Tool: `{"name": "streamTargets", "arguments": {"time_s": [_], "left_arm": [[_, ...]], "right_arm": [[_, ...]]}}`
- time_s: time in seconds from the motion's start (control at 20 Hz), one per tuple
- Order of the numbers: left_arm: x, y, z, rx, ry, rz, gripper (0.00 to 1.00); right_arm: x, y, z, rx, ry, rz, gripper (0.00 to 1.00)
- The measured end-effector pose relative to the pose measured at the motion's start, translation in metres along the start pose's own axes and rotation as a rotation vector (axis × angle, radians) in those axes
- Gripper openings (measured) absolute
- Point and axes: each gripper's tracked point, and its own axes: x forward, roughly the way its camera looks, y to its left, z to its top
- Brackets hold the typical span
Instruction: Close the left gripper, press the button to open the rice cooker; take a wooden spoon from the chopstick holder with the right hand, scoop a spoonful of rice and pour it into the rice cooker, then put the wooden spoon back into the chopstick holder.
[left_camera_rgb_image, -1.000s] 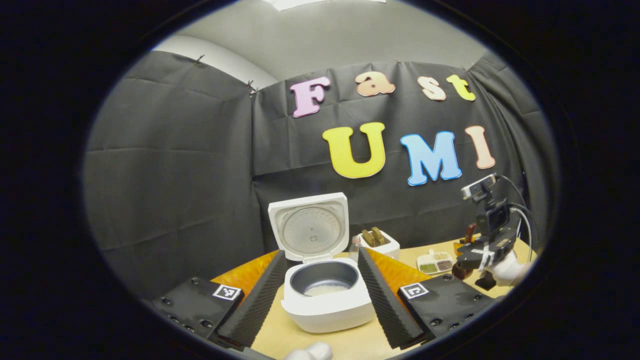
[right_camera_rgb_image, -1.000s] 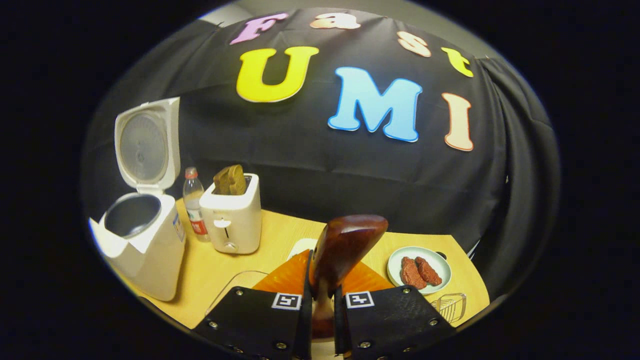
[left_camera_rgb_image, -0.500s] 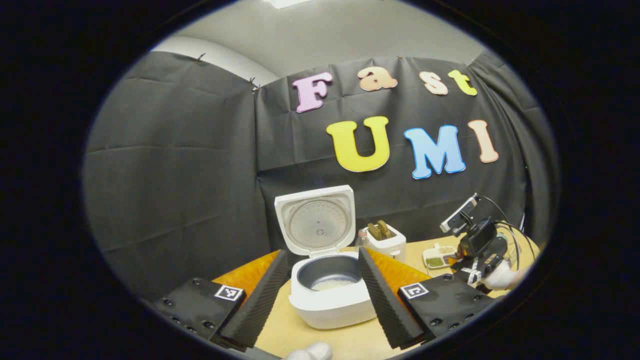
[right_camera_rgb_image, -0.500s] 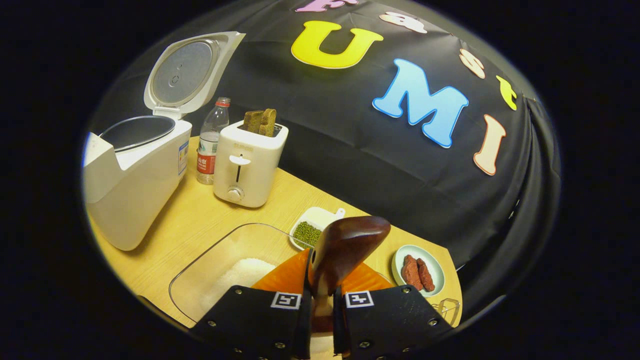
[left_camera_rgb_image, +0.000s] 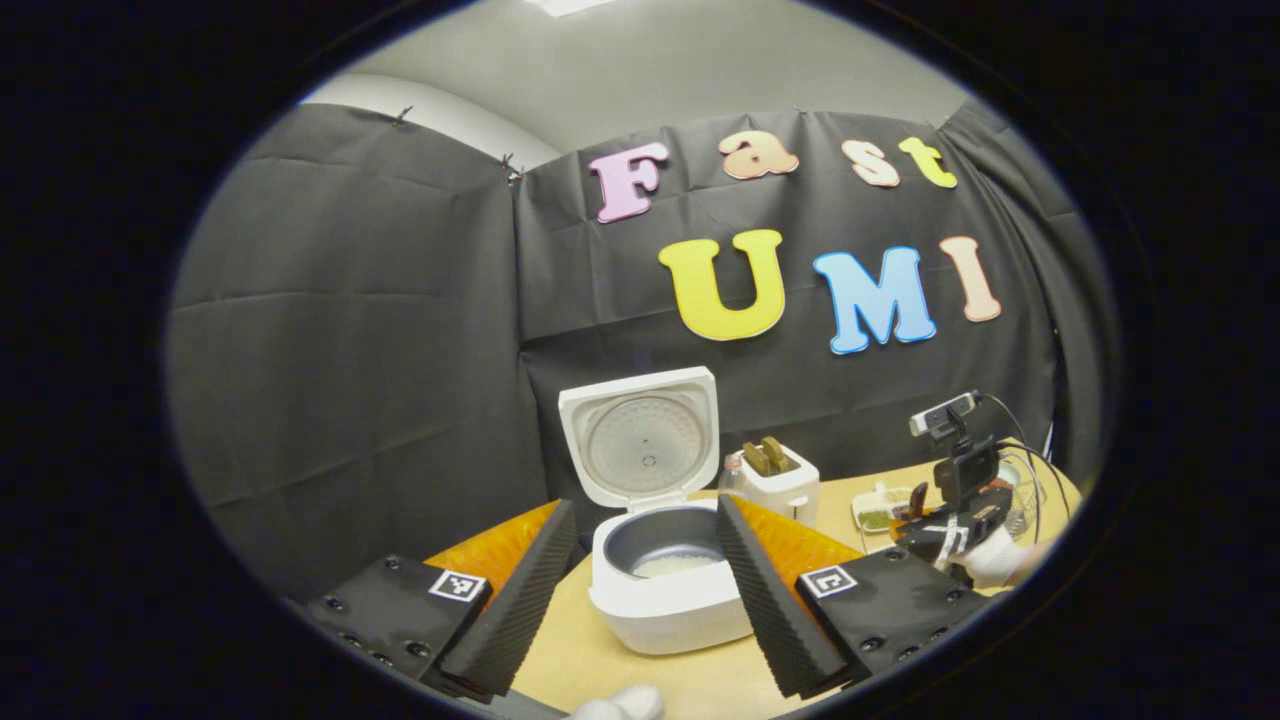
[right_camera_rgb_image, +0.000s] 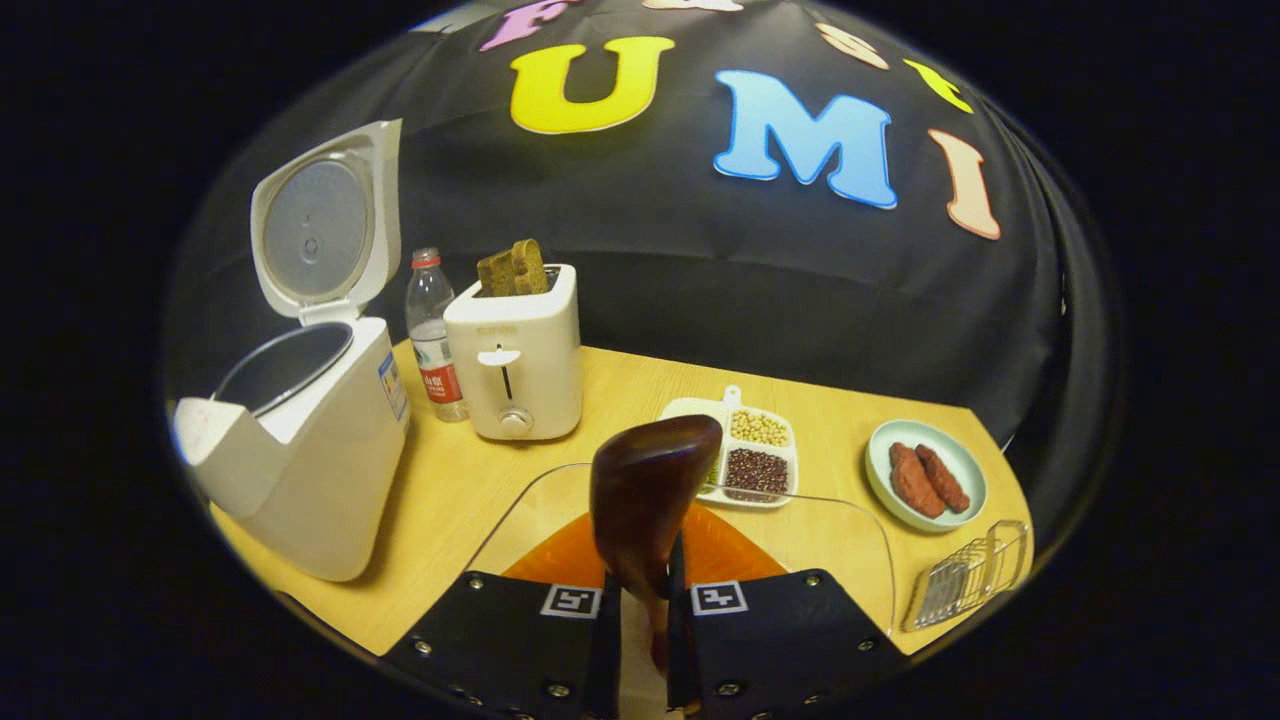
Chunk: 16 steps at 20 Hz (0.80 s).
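The white rice cooker (left_camera_rgb_image: 668, 600) stands open with its lid (left_camera_rgb_image: 640, 440) upright and a little rice in the dark pot (left_camera_rgb_image: 665, 548). My left gripper (left_camera_rgb_image: 645, 590) is open, and the cooker stands farther off between its fingers. My right gripper (right_camera_rgb_image: 640, 605) is shut on the handle of a dark wooden spoon (right_camera_rgb_image: 648, 490), whose bowl points up and away. It hangs over a clear glass container (right_camera_rgb_image: 880, 545). The cooker (right_camera_rgb_image: 300, 450) stands to its left. In the left gripper view the right gripper (left_camera_rgb_image: 950, 520) sits low at the far right, in a white-gloved hand.
On the wooden table (right_camera_rgb_image: 620, 390) stand a white toaster (right_camera_rgb_image: 515, 350) with bread, a water bottle (right_camera_rgb_image: 432, 335), a divided dish of beans (right_camera_rgb_image: 745, 450), a plate with sausages (right_camera_rgb_image: 925, 475) and a wire rack (right_camera_rgb_image: 965, 575) at the right edge.
The right gripper with the spoon has come down and turned level over the glass container. The left gripper has barely shifted and stays open.
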Motion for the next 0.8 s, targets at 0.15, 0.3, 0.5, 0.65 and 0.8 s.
{"name": "streamTargets", "arguments": {"time_s": [0.15,0.3,0.5,0.65,0.8], "left_arm": [[0.001,0.003,-0.001,0.001,0.006,0.001,0.98],[0.0,0.006,0.002,0.0,0.002,0.003,0.96],[0.002,0.005,0.005,0.005,-0.001,-0.002,0.98],[0.002,0.005,0.01,0.009,-0.006,-0.006,0.98],[0.003,0.005,0.015,0.022,-0.014,-0.005,1.0]], "right_arm": [[-0.001,0.003,0.001,0.15,0.008,0.029,0.19],[-0.004,0.0,0.002,0.309,0.011,0.064,0.18],[-0.008,-0.012,0.0,0.595,0.024,0.122,0.18],[-0.009,-0.027,-0.004,0.782,0.018,0.145,0.18],[-0.015,-0.042,-0.002,0.888,-0.012,0.157,0.18]]}}
